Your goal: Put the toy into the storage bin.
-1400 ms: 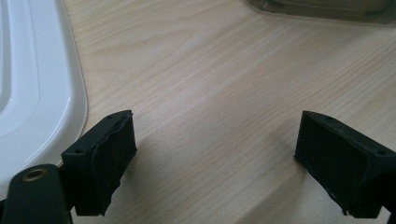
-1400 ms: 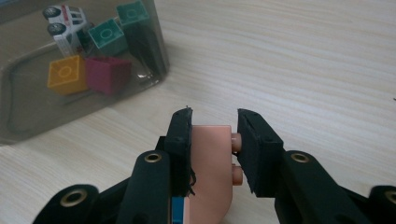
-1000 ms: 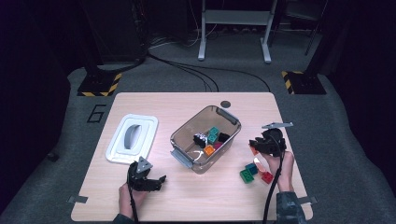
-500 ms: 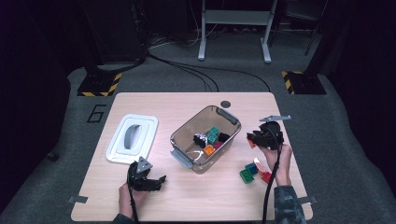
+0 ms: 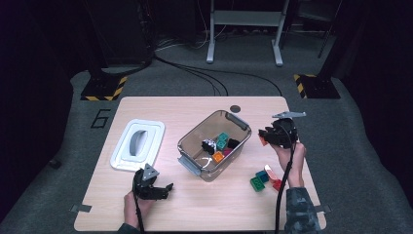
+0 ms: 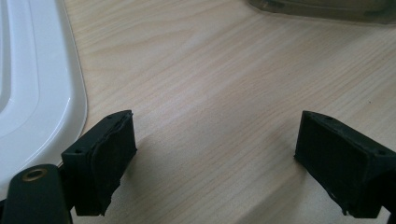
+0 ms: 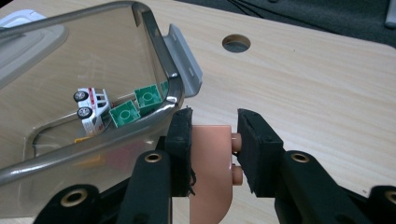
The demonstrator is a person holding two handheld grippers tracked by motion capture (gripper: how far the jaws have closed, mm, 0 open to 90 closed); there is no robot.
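Pink block (image 7: pixel 210 163) sits squeezed tight in the right gripper (image 7: pixel 214 140), just beside the clear bin (image 7: pixel 154 107) (toys inside), while the left gripper (image 6: pixel 215 158) gapes wide over bare table (image 6: pixel 224 84).

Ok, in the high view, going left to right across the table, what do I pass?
White lid → left gripper, open above bare wood → clear bin holding toys → right gripper, shut on a peach brick. The loose bricks sit nearer the person, overlapping its span.
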